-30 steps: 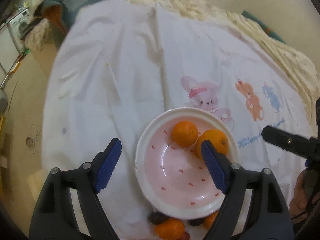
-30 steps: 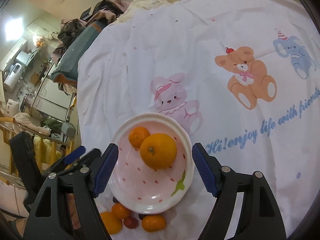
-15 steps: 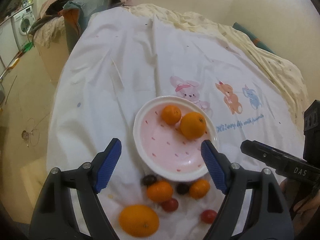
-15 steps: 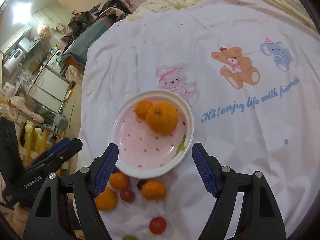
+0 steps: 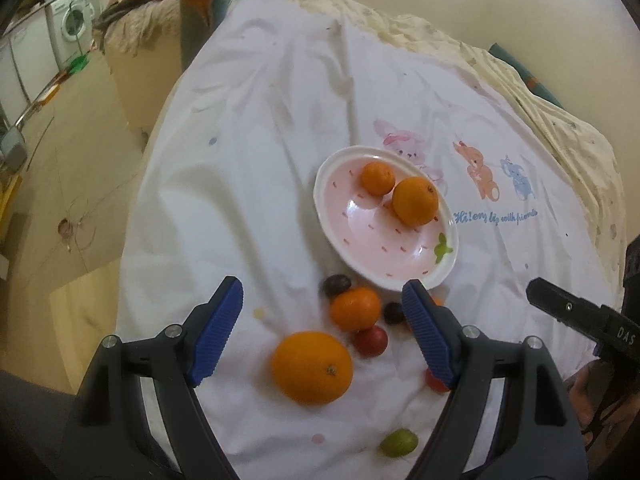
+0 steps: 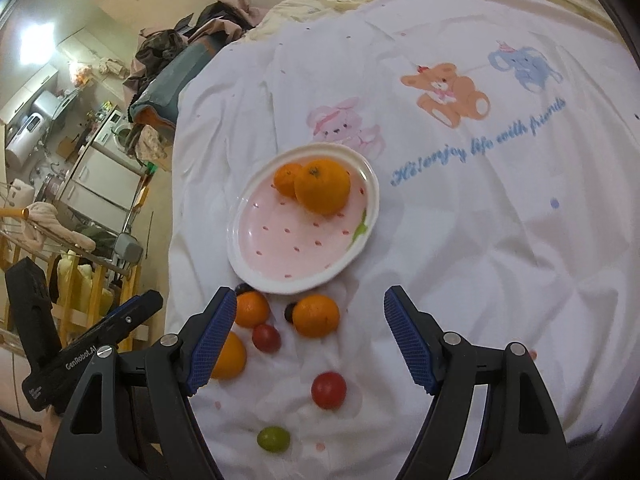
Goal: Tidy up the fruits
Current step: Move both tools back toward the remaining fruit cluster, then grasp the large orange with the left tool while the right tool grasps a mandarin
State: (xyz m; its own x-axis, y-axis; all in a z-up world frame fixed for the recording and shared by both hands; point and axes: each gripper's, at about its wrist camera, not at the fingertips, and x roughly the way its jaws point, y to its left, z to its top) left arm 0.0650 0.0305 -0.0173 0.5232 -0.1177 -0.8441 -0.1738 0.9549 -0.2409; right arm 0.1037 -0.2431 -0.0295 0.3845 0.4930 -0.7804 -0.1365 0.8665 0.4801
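Nearest the cameras, both grippers are seen spread wide with nothing between the pads: the left gripper (image 5: 322,332) and the right gripper (image 6: 308,338) are poised above the loose fruit, touching none of it. Just beyond the fingers, on the white printed sheet (image 5: 248,168), the unsorted fruit is scattered: a green grape (image 6: 273,439) lowest in the frame, a red tomato (image 6: 328,390), a large orange (image 5: 312,367), a second red tomato (image 5: 370,341), two mandarins (image 6: 316,315) and two dark grapes (image 5: 337,285) lying against the near rim of the dish. Farther on, the pink dish (image 6: 280,256) is found holding only a small mandarin (image 5: 377,177) and an orange (image 5: 415,200), touching at its far side. The sorting is judged barely begun: two pieces are placed and most are left outside.
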